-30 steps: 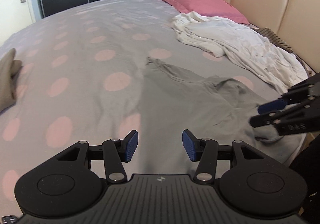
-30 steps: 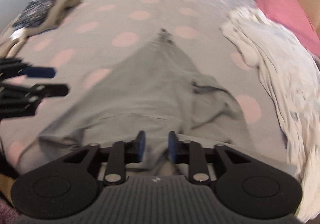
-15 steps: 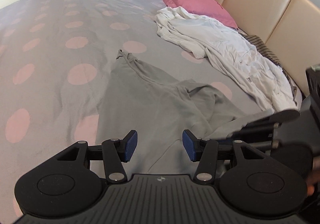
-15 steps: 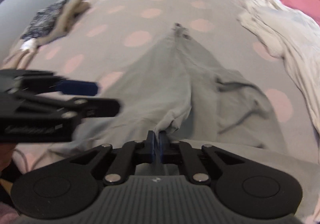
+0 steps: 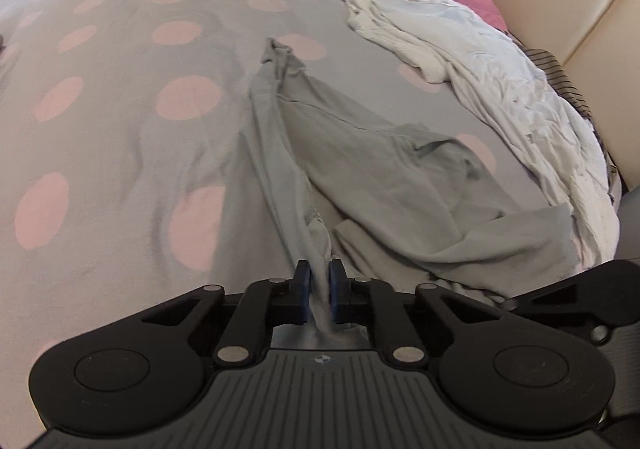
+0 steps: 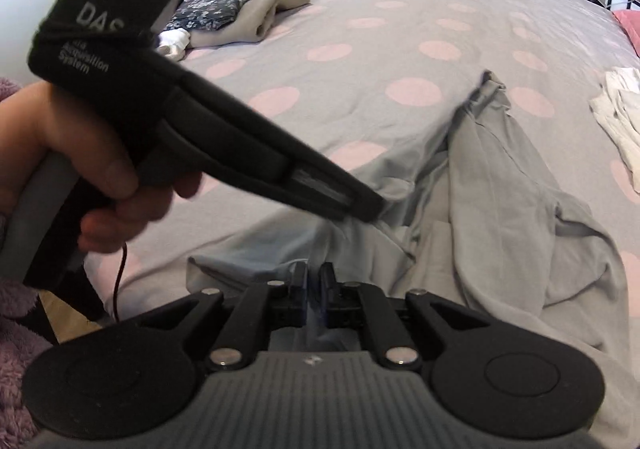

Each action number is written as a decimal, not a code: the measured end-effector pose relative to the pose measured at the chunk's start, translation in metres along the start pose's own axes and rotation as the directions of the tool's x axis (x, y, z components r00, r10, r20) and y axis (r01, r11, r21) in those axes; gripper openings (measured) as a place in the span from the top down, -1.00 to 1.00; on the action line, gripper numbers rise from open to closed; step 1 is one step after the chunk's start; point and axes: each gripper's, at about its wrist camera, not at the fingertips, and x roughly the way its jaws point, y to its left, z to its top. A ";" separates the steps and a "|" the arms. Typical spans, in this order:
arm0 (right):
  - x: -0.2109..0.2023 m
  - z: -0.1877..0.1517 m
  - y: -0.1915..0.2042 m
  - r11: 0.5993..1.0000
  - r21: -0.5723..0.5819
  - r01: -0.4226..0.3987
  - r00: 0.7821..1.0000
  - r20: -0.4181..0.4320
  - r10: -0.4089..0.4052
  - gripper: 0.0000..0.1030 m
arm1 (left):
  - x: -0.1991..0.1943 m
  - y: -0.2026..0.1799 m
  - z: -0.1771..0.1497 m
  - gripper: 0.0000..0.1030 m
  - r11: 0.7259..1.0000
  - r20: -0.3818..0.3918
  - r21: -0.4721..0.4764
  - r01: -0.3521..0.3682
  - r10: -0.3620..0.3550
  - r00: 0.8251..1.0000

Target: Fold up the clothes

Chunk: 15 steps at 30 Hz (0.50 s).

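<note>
Both grippers have a bite on the crumpled grey cotton garment [image 5: 384,185], which lies on the near side of the bed with the grey, pink-dotted cover [image 5: 120,97]. The left gripper [image 5: 319,291] has its blue pads pinched on a ridge of fabric along the garment's near edge, and that ridge runs taut up toward the bunched far end. The right gripper [image 6: 314,289] is clamped on fabric near the same edge too, just beside the left one, whose body crosses the right wrist view with the person's hand [image 6: 76,165] around its handle.

My guess is this is the spread-it-flat bit. To do it well: the two holds look very close together, so I'd draw them apart along the hem until the cloth between goes straight, lift enough for the wrinkled right half to hang free, then lay it down flat. Watch out for the rumpled white clothes pile [image 5: 480,61] just beside it; don't drag that along.
</note>
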 end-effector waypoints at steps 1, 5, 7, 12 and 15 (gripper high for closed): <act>-0.003 0.000 -0.004 1.000 0.016 0.000 1.000 0.009 -0.001 0.78 | -0.001 0.005 0.001 0.89 1.000 0.001 -0.004 -0.011 0.011 1.000; -0.014 0.008 -0.020 0.995 0.047 0.091 0.995 0.029 -0.093 0.69 | -0.005 0.024 0.003 0.90 0.998 0.006 -0.022 -0.056 0.056 0.998; -0.013 0.017 -0.027 0.983 0.037 0.177 0.984 0.005 -0.178 0.59 | -0.008 0.031 0.005 0.90 0.997 0.008 -0.025 -0.073 0.073 0.997; 0.014 0.036 -0.063 0.962 0.024 0.273 0.959 -0.084 -0.270 0.55 | -0.012 0.048 0.008 0.90 0.992 0.025 -0.063 -0.109 0.111 0.993; 0.034 0.045 -0.084 0.964 0.061 0.261 0.961 -0.108 -0.253 0.44 | -0.011 0.057 0.006 0.90 0.989 0.022 -0.078 -0.128 0.130 0.991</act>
